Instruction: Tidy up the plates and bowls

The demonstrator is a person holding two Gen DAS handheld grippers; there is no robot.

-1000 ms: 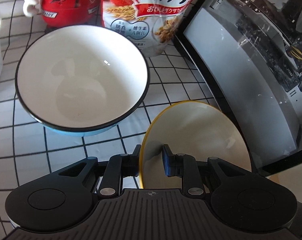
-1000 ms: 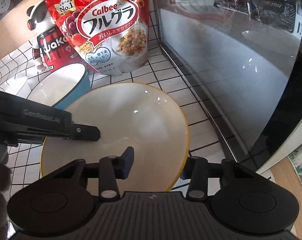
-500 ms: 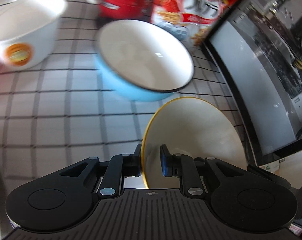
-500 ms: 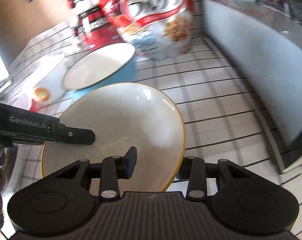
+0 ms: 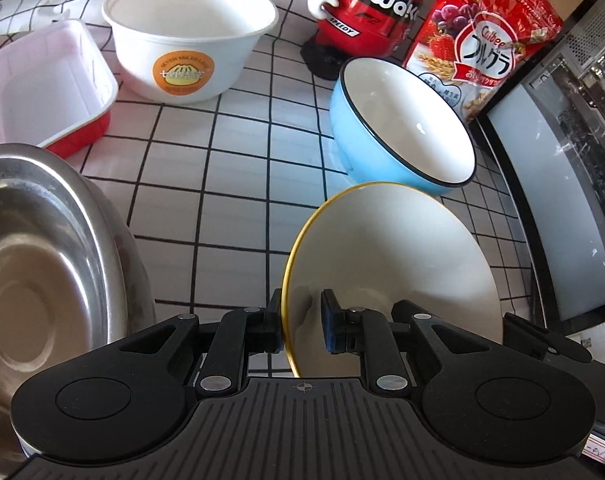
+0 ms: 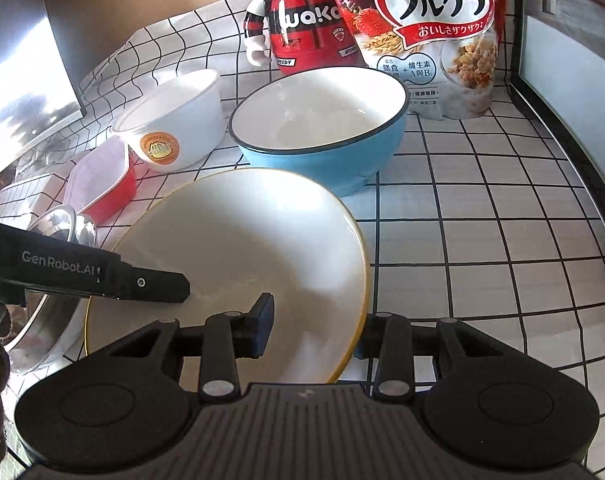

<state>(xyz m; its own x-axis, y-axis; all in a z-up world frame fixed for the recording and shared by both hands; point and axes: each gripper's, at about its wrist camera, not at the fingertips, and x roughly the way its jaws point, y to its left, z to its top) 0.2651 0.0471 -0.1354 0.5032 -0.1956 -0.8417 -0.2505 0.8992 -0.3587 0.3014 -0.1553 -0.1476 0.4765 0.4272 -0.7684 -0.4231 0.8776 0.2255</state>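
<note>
A white plate with a yellow rim [image 5: 398, 264] [image 6: 238, 256] is held tilted above the checked cloth. My left gripper [image 5: 302, 326] is shut on its left edge. My right gripper [image 6: 314, 330] straddles its near right rim with a wide gap between the fingers, so it is open. The left gripper's finger [image 6: 154, 284] shows over the plate in the right wrist view. A blue bowl with a white inside [image 5: 402, 128] [image 6: 318, 124] stands just beyond the plate. A white paper bowl with an orange label [image 5: 190, 40] [image 6: 174, 120] stands further left.
A steel bowl [image 5: 34, 264] [image 6: 58, 312] sits at the near left. A red tray with a pale inside [image 5: 42, 84] [image 6: 102, 184] lies behind it. A red robot figure [image 5: 366, 12] [image 6: 302, 28] and a cereal bag [image 5: 482, 44] [image 6: 422, 32] stand at the back. A glass-fronted case [image 5: 562, 184] lines the right side.
Both grippers and the plate have pulled back and left from the blue bowl. The steel bowl, red tray and paper bowl have come into view.
</note>
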